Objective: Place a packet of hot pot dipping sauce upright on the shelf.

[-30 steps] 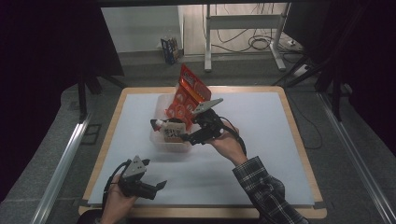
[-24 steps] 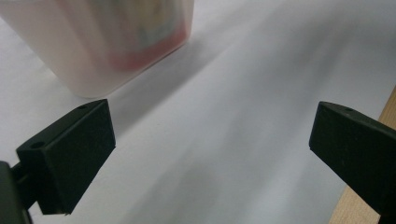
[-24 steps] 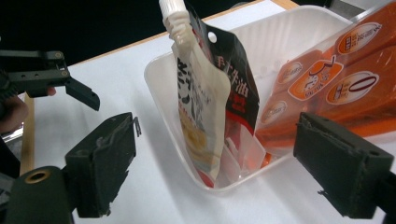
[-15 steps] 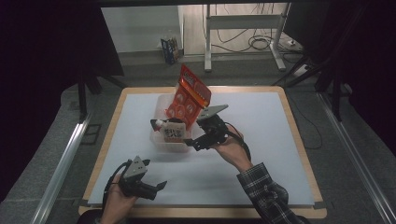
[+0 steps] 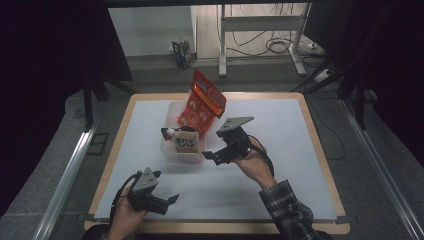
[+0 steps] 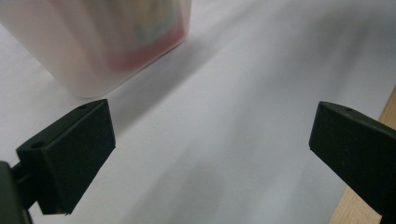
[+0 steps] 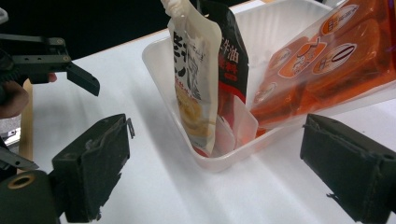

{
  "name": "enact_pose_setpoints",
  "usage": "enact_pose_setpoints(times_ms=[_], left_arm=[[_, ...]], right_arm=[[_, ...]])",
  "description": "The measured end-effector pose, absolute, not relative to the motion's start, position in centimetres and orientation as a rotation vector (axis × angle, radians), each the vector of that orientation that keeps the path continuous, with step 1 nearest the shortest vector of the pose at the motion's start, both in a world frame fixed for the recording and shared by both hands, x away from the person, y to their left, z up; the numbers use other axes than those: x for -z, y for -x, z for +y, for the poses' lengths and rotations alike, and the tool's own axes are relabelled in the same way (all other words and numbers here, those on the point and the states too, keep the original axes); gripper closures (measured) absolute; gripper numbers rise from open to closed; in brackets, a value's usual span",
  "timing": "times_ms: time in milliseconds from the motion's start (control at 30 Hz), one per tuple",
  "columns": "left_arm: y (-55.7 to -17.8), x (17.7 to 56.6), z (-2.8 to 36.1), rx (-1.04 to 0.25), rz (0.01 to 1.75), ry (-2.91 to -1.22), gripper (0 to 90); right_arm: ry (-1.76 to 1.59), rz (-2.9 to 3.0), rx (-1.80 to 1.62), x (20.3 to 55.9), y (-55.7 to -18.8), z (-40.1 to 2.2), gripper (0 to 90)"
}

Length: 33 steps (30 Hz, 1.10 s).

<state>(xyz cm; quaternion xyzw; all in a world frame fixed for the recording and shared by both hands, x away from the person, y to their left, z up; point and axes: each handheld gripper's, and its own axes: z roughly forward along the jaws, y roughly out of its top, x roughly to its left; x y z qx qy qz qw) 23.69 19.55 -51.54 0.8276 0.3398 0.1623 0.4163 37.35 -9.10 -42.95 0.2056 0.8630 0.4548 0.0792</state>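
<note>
At the near left corner of the white table (image 5: 150,150) the left gripper (image 5: 167,202) rests low in the person's hand, its 2 jaws spread wide with nothing between them; from its own camera the bare tabletop runs between the jaws up to a corner of the translucent tub (image 6: 93,51), so it looks parked out of the way, ready but not involved. Moving right, the tub (image 5: 172,150) sits near the middle of the table and serves as the collecting spot: a white spouted pouch (image 5: 186,141) stands upright at its near end, a darker red-and-black pouch (image 7: 231,60) just behind and touching it, and a large orange snack bag (image 5: 204,102) leans tilted out over the far rim, propped by the tub wall because it is too tall to lie inside. The upright packing seems meant to leave room for more than 1 item. Right of the tub, the right gripper (image 5: 209,156) hangs just beside the near wall, aimed at the pouches; its jaws have just been opening and now stand well apart, with nothing clamped between them, the tub corner only framed between them in its own view. My reading is that the white pouch has been set down in the tub and let go, which would explain the wide jaws so close to it. The pouch stands a little loosely, so a careless brush could tip it.
</note>
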Motion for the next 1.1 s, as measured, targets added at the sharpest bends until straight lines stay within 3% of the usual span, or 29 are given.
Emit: enact_pose_setpoints(times_ms=[400,1100], left_arm=[[-23.5,51.5,19.3,-0.47,0.803,-2.094,0.5],[-23.4,51.4,19.6,-0.484,0.807,-2.06,0.2]], right_arm=[[-0.64,2.605,-1.317,44.0,-36.9,-9.5,0.2],[-0.673,2.55,-1.298,43.6,-35.2,-11.2,0.0]])
